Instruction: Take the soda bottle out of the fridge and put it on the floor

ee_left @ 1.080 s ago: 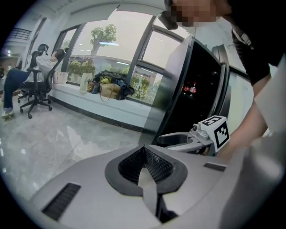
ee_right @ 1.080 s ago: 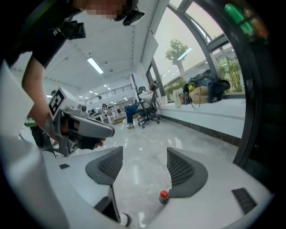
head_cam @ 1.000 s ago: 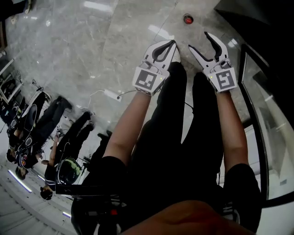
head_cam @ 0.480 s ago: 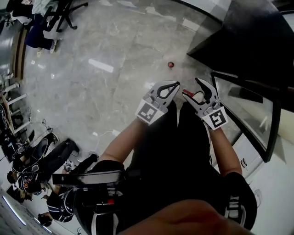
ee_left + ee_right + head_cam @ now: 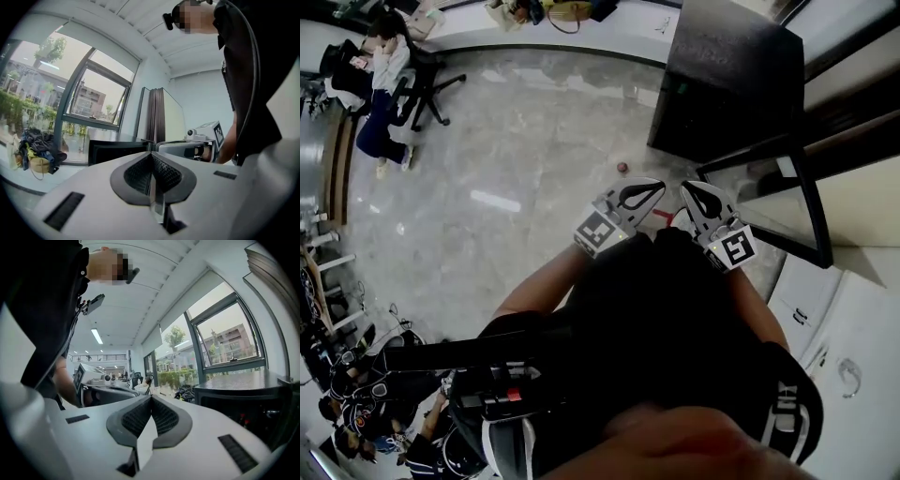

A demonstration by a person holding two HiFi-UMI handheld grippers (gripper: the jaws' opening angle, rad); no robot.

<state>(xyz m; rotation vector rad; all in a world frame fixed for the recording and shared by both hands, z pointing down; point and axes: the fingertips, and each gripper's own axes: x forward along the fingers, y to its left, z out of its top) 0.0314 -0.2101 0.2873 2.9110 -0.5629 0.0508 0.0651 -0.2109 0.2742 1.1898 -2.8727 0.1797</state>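
Both grippers are held up side by side in front of the person's dark clothes. My left gripper (image 5: 660,186) (image 5: 151,154) is shut, its jaws meeting at the tip with nothing between them. My right gripper (image 5: 685,188) (image 5: 151,397) is shut too and holds nothing. A small round red thing (image 5: 622,168) stands on the marble floor beyond the left gripper; whether it is the soda bottle's cap seen from above I cannot tell. The black fridge (image 5: 727,75) (image 5: 243,401) (image 5: 117,149) stands ahead to the right, with its glass door (image 5: 769,192) swung open.
A seated person on an office chair (image 5: 380,89) is at the far left. Bags lie on a white ledge (image 5: 553,11) by the window. White cabinets (image 5: 839,337) are at the right, and several people (image 5: 356,403) are at the lower left.
The head view has swung up from the floor, bringing the fridge and its open door into view. My right gripper's jaws, wide apart before, have come together. The left gripper stayed shut.
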